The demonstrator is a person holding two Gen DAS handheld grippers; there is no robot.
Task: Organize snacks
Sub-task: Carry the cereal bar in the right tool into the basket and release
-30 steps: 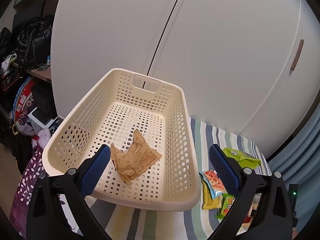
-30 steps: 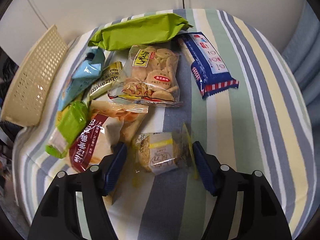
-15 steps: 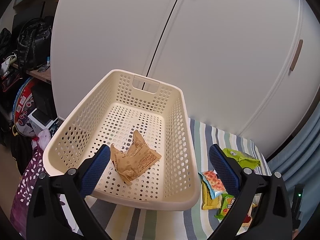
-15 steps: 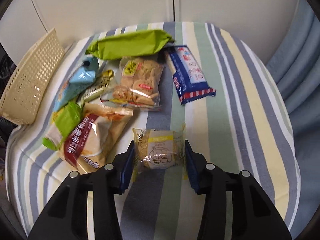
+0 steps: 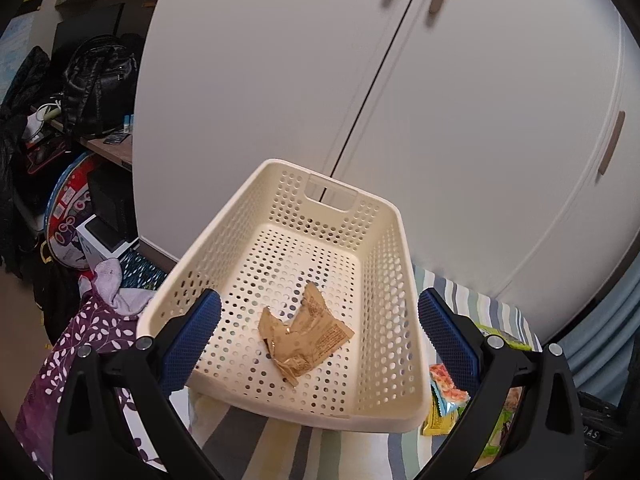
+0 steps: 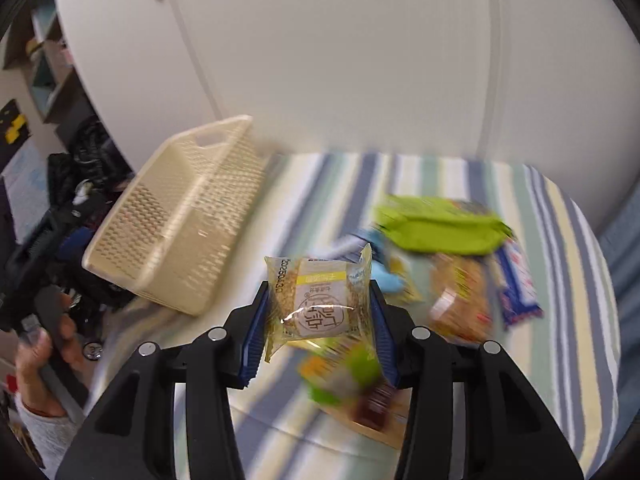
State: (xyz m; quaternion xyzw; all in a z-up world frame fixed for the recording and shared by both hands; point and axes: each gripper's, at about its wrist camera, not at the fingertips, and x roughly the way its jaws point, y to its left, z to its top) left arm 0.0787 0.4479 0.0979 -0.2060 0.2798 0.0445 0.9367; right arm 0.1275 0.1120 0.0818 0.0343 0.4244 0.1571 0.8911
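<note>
Lifted off the striped cloth (image 6: 460, 176) now, the clear-and-yellow square pastry packet (image 6: 318, 304) sits clamped in the right gripper (image 6: 318, 320).
Right of the cream perforated plastic basket (image 5: 384, 292), probably airborne; left gripper (image 5: 320, 332) gapes empty above that basket's crumpled brown wrapper (image 5: 306, 336).

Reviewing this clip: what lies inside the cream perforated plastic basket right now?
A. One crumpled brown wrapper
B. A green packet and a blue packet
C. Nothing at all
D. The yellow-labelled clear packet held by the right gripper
A: the left wrist view shows a single crumpled brown wrapper on the floor of the cream perforated plastic basket; the yellow-labelled clear packet sits clamped in the right gripper.
</note>
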